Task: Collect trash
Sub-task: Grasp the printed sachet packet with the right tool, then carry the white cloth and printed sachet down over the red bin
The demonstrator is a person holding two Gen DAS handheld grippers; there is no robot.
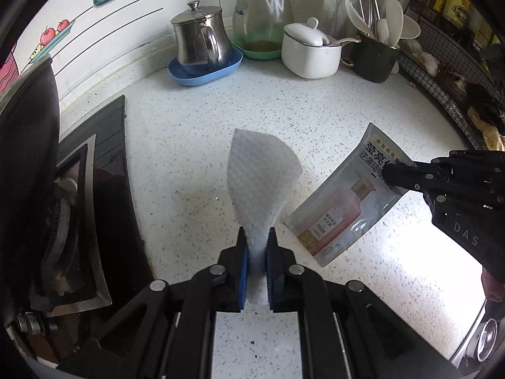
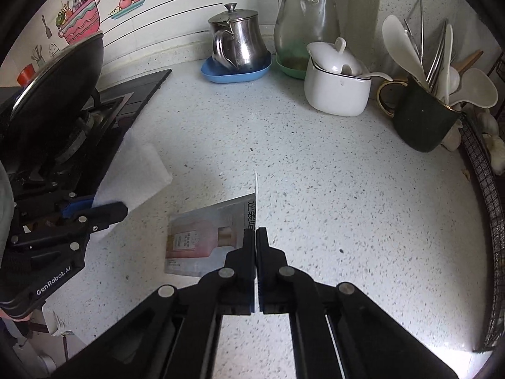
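My left gripper (image 1: 256, 233) is shut on a white textured wipe (image 1: 258, 177) and holds it upright above the speckled countertop (image 1: 195, 120). The wipe also shows in the right wrist view (image 2: 135, 173), with the left gripper (image 2: 121, 211) at the left. My right gripper (image 2: 255, 232) is shut on the edge of a silver sachet printed with a pink bottle (image 2: 205, 240), held tilted off the counter. In the left wrist view the sachet (image 1: 341, 208) hangs from the right gripper (image 1: 389, 173) at the right.
A steel pot on a blue dish (image 1: 202, 41), a glass jug (image 1: 262, 9), a white lidded jar (image 1: 311, 47) and a dark mug of utensils (image 1: 378, 53) line the back. A black stove with a wok (image 2: 63, 94) stands left. A wire basket (image 2: 486, 221) stands right.
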